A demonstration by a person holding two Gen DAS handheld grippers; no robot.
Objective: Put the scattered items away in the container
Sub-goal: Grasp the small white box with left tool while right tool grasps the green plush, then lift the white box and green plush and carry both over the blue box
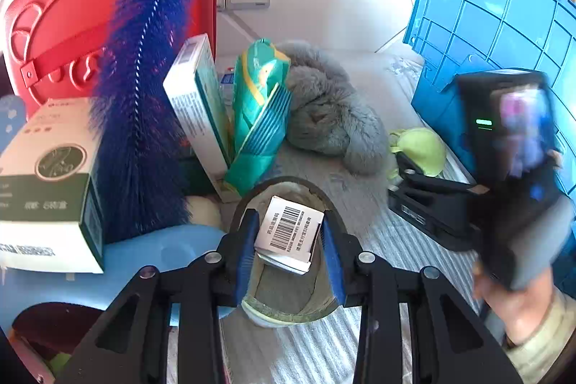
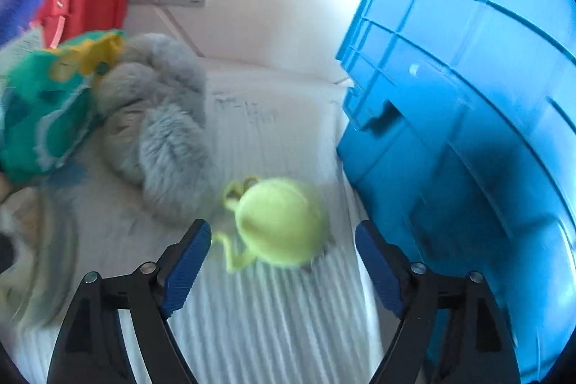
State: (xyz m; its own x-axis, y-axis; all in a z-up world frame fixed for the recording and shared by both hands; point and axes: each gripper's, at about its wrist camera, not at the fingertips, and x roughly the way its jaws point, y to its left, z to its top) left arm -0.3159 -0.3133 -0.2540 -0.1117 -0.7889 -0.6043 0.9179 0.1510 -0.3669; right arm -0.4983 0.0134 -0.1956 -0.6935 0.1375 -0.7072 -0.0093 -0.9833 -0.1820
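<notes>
- The left tool [image 1: 288, 236] is gripping a small white box [image 1: 289, 234] with a barcode label, its blue pads [image 1: 248, 240] pressing on the box's two sides.
- The box is sitting over the opening of a grey-green slipper [image 1: 284, 294] that is lying right under the tool on the striped white cloth [image 1: 378, 261].
- The right tool [image 2: 282, 247] is standing wide open, its pads touching nothing.
- A yellow-green ball [image 2: 282, 222] with thin cords at its side is lying on the striped cloth between and just ahead of those open fingers; the picture is too blurred to tell whether it is resting still.
- The blue crate [image 2: 468, 132], the container, is standing just to the right of the ball, its ribbed wall filling the right side of both views.
- In the left view the right tool's black body [image 1: 514, 175] is showing blurred in front of the crate, with a hand [image 1: 518, 308] below it.
- A grey fluffy slipper [image 1: 324, 117] is lying behind the ball, near the middle of the cloth.
- A teal and yellow packet [image 1: 259, 117] is leaning against a white and teal box [image 1: 194, 103] to the left of the fluffy slipper.
- A blue feather duster [image 1: 147, 78] is standing upright in front of a red case [image 1: 64, 24].
- A white and dark green box [image 1: 50, 182] is sitting at the far left.
</notes>
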